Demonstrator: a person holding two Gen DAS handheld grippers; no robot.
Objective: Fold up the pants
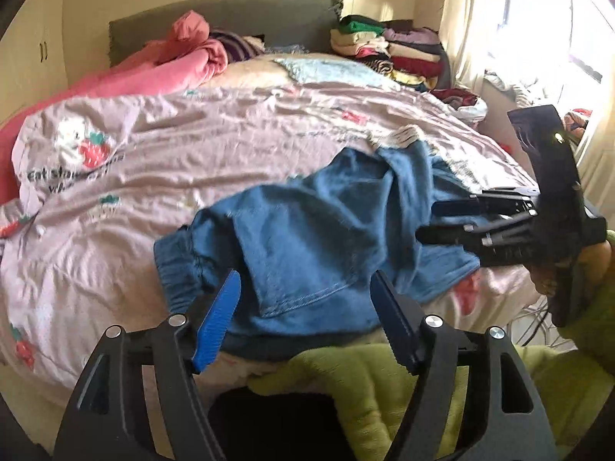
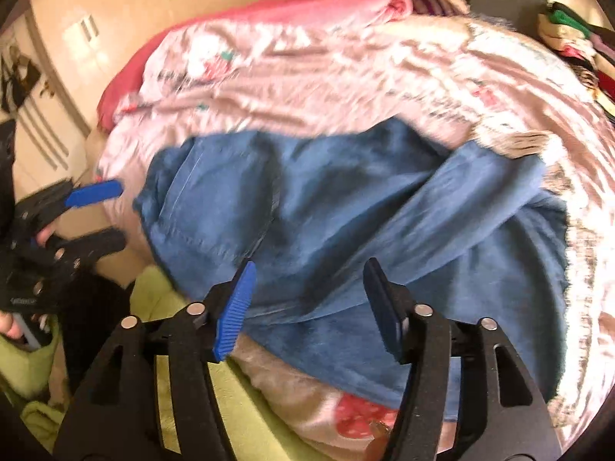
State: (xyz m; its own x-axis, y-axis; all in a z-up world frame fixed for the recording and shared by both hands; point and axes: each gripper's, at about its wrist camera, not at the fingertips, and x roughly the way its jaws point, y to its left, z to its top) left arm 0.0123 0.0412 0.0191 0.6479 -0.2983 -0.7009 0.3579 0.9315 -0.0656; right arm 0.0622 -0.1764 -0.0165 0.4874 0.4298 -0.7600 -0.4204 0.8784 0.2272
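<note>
1. Blue denim pants (image 1: 319, 226) lie crumpled on the near part of the bed, on a pink duvet (image 1: 215, 134) printed with strawberries and a white cartoon figure.
2. Their elastic waistband (image 1: 180, 265) bunches at the left end in the left wrist view, and a frayed pale hem (image 1: 399, 136) shows at the far right end.
3. One leg crosses over the rest of the cloth; in the right wrist view the pants (image 2: 346, 223) spread across most of the middle, blurred.
4. The left gripper (image 1: 305, 296) hovers at the near edge of the pants with its fingers spread wide apart; a fold of denim lies between them, but neither pad can be seen pressing it.
5. The right gripper (image 2: 307, 299) likewise stands with its fingers parted over the near edge of the pants, holding nothing.
6. In the left wrist view the right gripper (image 1: 434, 223) reaches in from the right, its tips against or just over the denim; contact cannot be told.
7. In the right wrist view the left gripper (image 2: 111, 215) shows at the left edge, beside the waistband end, its two fingers apart.
8. A green fleece garment (image 1: 384, 388) fills the foreground beneath both grippers.
9. A stack of folded clothes (image 1: 388, 48) sits at the far right corner by the headboard (image 1: 230, 19), and a pink blanket (image 1: 161, 65) is heaped at far left.
</note>
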